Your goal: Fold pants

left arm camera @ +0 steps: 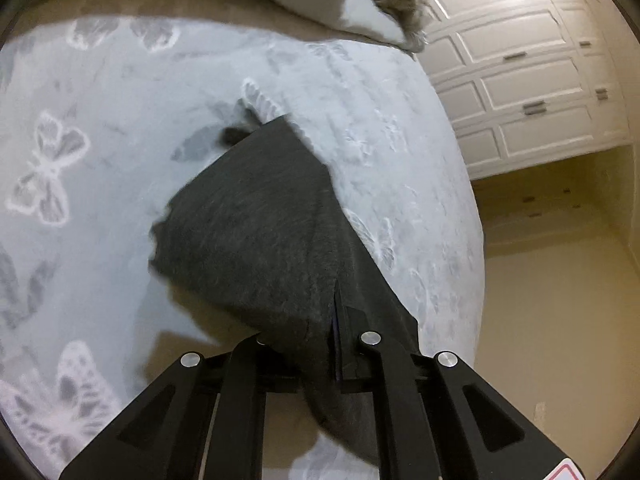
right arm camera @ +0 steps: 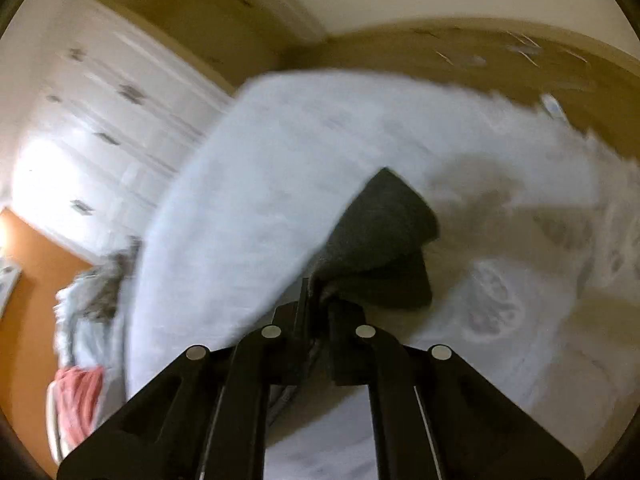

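Observation:
The dark grey pants (left arm camera: 256, 224) hang lifted over a pale blue bedspread with butterflies (left arm camera: 120, 120). My left gripper (left arm camera: 334, 344) is shut on one edge of the pants, and the cloth stretches away from it to a far end resting on the bed. In the blurred right wrist view my right gripper (right arm camera: 320, 300) is shut on another part of the pants (right arm camera: 384, 236), which bunch up just beyond its fingers above the bedspread (right arm camera: 248, 208).
White panelled cupboards (left arm camera: 520, 80) stand beyond the bed's right edge, with beige floor (left arm camera: 552, 300) below. A grey blanket and fuzzy throw (left arm camera: 384, 0) lie at the far end. A pink cloth (right arm camera: 78, 404) lies at the left of the right wrist view.

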The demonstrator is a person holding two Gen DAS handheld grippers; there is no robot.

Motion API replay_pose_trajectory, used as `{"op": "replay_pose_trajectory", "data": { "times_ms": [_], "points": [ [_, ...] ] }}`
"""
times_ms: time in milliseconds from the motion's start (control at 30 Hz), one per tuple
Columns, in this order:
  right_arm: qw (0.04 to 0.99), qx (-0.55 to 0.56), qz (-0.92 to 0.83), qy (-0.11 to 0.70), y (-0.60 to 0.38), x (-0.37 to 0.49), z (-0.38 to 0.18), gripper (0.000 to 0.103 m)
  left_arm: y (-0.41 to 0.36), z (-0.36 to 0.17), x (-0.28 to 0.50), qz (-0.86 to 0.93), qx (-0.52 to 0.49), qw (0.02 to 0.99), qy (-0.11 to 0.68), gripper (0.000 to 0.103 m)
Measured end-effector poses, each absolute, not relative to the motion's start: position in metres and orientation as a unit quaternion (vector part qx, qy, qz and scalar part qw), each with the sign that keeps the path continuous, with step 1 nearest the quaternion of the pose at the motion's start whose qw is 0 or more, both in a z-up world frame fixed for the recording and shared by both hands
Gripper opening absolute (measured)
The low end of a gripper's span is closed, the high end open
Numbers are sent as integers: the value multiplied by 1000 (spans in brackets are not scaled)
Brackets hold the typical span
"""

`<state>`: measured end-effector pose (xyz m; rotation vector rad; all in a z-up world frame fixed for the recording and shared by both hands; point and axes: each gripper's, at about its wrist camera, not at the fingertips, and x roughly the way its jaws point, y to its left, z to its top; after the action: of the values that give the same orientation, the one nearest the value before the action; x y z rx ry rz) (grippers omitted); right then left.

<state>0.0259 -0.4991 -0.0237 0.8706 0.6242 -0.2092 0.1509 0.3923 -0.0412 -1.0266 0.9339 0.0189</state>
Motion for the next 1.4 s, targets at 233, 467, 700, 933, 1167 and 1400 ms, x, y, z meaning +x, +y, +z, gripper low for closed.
{"op": "replay_pose_trajectory", "data": {
  "times_ms": [233,467,700,933,1167,1400],
  "points": [
    [787,396,-161,446,-505,4,-92,5,379,-79,156,80,-358,766,528,11],
    [796,413,-146,417,-509,-3,-88,14,348,-58,163,121,-263,801,525,17],
    [812,405,-138,396,-520,8,-87,6,365,-54,159,73,-335,799,493,7],
    [888,356,-89,277,-502,-10,12,5,385,2,134,-9,-385,812,438,4],
    [818,337,-152,440,-518,15,-83,6,378,-54,149,61,-330,781,526,7],
    [806,384,-148,425,-526,16,-90,7,349,-31,134,121,-256,809,515,17]
  ]
}}
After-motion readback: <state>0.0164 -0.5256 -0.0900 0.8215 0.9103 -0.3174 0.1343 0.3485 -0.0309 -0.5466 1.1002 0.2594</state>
